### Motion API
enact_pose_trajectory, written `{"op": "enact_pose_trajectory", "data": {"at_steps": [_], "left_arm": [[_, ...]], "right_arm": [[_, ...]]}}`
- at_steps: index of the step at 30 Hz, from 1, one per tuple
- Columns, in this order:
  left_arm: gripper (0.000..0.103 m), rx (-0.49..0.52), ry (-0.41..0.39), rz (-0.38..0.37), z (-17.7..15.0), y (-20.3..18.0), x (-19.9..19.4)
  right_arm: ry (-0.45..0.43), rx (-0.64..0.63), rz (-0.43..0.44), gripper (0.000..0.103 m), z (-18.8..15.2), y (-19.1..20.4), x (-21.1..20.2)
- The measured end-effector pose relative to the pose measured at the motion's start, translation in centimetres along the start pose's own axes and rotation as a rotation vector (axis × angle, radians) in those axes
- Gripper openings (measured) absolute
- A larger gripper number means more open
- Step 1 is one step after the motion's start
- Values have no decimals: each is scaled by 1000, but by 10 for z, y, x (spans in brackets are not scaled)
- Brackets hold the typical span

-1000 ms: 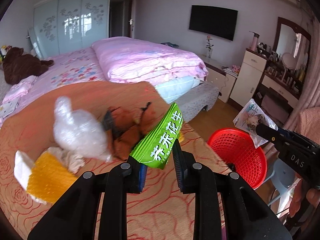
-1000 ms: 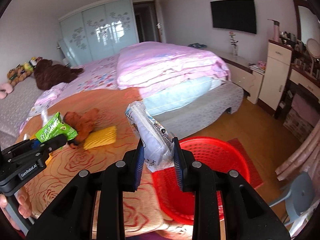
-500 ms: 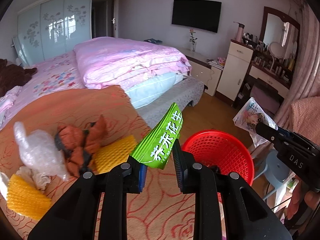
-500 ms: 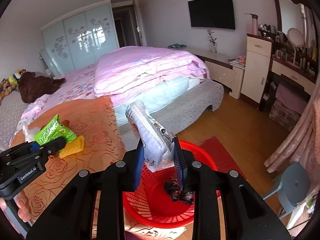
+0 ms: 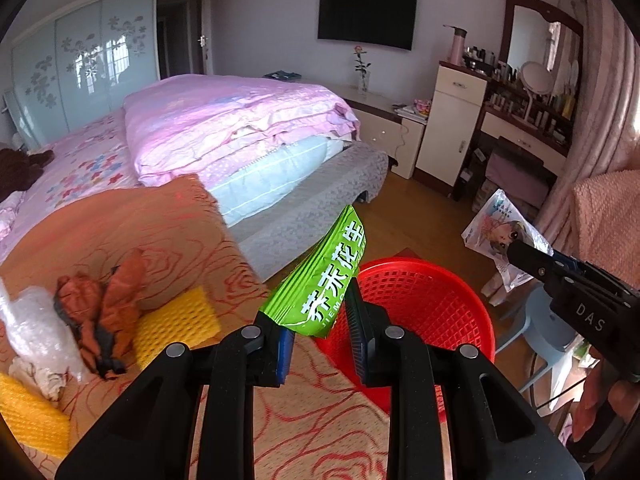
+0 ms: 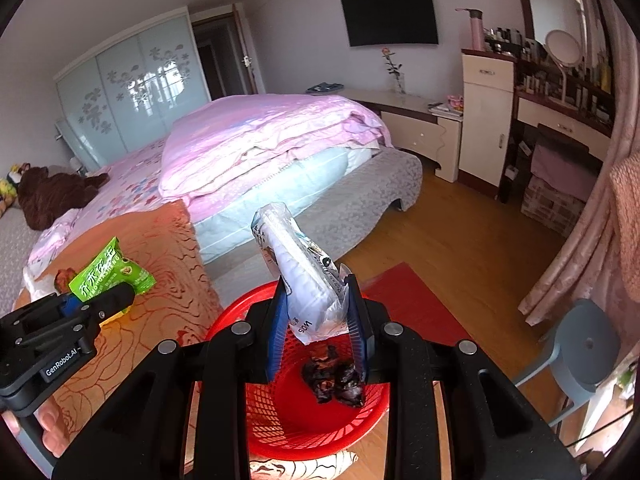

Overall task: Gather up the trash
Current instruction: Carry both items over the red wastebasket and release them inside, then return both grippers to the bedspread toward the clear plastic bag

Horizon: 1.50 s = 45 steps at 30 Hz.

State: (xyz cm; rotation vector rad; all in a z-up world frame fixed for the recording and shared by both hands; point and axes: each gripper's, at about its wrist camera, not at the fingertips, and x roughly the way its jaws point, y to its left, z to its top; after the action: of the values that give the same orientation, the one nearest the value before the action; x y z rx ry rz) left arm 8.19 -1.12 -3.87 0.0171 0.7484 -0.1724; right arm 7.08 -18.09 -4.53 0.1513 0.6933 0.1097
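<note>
My left gripper [image 5: 320, 322] is shut on a green snack packet [image 5: 328, 280], held above the table edge just left of the red mesh basket [image 5: 432, 304]. My right gripper [image 6: 318, 314] is shut on a white plastic wrapper [image 6: 304, 276] and holds it right over the red basket [image 6: 296, 420], which has dark crumpled trash [image 6: 334, 376] inside. The green packet [image 6: 110, 276] and the left gripper [image 6: 100, 304] show at the left of the right wrist view. The wrapper [image 5: 496, 236] shows at the right of the left wrist view.
On the orange patterned tablecloth [image 5: 168, 240] lie brown crumpled trash [image 5: 102, 312], yellow foam netting [image 5: 176, 324], bubble wrap [image 5: 36, 328] and another yellow foam piece [image 5: 28, 416]. A pink bed [image 5: 224, 128] stands behind. A blue stool [image 6: 584, 344] stands right of the basket.
Both grippers have swung to the right with their trash. The right gripper now hangs over the basket, and the left gripper has come up to the basket's left rim.
</note>
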Motion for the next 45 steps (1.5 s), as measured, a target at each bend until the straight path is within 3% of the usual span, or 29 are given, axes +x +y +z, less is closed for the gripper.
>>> {"op": "enact_pose_trajectory", "data": {"at_steps": [18,20,24,25,28,37,45], "left_arm": [[23,71,67,-55,-6,-33,43],[26,68,69,-56,-6,-34,45],[51,62,60,-48,-6,-34,44],[58,60,58,-48,-6,-33,43],[65,48,49,-44,-5,-29,41],[72,13,30,-15,-7,-12,26],[74,-10,0,39,-14,8,3]], "right_arm": [[107,71,-20,28,-17,-21,39],[112,72,-19,29,-18,-22,41],[114,73,-19,38,-18,-22,42],[115,74,-17,43,-18,-22,43],[104,79,-21,55,-18,-23,42],[77,77,-35,62,-18,-22,34],[35,20,-6,68,-20,1,22]]}}
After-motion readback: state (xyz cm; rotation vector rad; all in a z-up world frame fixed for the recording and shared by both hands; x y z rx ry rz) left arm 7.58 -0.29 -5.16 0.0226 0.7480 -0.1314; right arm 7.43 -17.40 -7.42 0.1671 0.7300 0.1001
